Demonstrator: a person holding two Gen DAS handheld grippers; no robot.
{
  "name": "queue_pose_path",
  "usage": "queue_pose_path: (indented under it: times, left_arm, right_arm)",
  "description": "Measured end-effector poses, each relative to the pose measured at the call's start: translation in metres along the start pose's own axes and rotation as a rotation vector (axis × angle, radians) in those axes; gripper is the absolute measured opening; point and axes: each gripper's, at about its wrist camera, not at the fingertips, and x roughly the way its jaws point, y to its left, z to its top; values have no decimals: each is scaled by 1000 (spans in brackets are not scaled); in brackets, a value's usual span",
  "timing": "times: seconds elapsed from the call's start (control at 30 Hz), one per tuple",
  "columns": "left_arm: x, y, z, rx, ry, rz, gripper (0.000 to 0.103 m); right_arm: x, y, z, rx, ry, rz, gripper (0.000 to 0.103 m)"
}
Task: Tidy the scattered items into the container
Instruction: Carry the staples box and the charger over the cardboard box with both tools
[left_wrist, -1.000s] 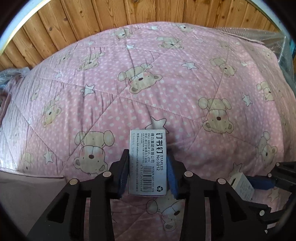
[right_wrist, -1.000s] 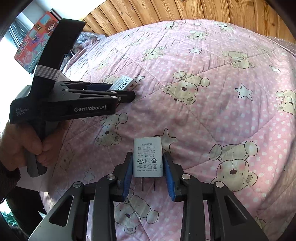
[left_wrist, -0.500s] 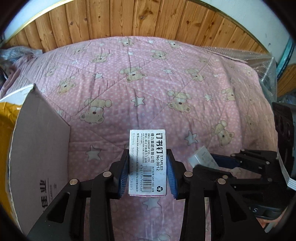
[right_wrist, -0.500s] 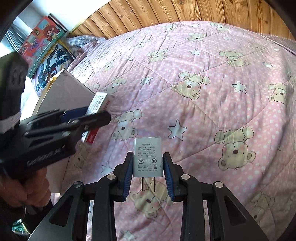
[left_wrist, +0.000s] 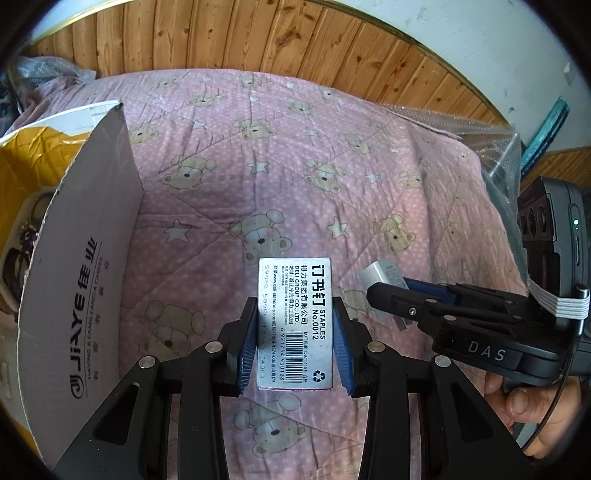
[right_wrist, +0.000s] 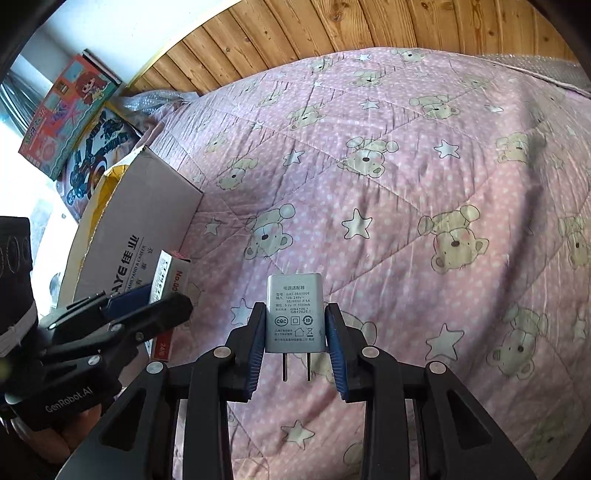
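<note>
Bed w/ bear quilt, wood wall

Pink star-and-teddy-bear quilt (right_wrist: 424, 192) under wood-plank wall panelling (left_wrist: 258, 40); colourful cartoon toy boxes (right_wrist: 70, 110) at far left, clear bubble wrap (left_wrist: 491, 147) (crumpled) at quilt's right edge.

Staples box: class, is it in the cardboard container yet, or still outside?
Outside: the staples box is clamped in the left gripper above the quilt, beside the cardboard container.

My left gripper (left_wrist: 294, 345): black arms, blue ribbed pads, silver screws. Right gripper (left_wrist: 388, 291), frame right: black, "DAS" lettering, white ribbon cable, green LED.
</note>
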Motion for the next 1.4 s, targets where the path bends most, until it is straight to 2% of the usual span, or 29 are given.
queue_pose_path:
  times: [0.2, 0.37, 0.9, 1.17, 1.4]
  left_arm:
    - [-11, -5, -20, 7, -3, -9, 38]
    - [-30, -12, -33, 40, -40, -1, 38]
    - [-85, -3, -61, 12, -106, -94, 38]
    - [-109, 5, -65, -29, -133, -169, 38]
    - [-136, 21, -63, -61, -188, -195, 38]
  right_arm:
    - [-11, 5, -20, 53, -27, 5, 33]
    - [-16, 14, -37, 65, -49, -6, 33]
    - [-46, 67, -89, 38, -139, 16, 33]
    - [-57, 85, -101, 41, -162, 41, 33]
    - [-74, 109, -104, 4, -194, 54, 33]
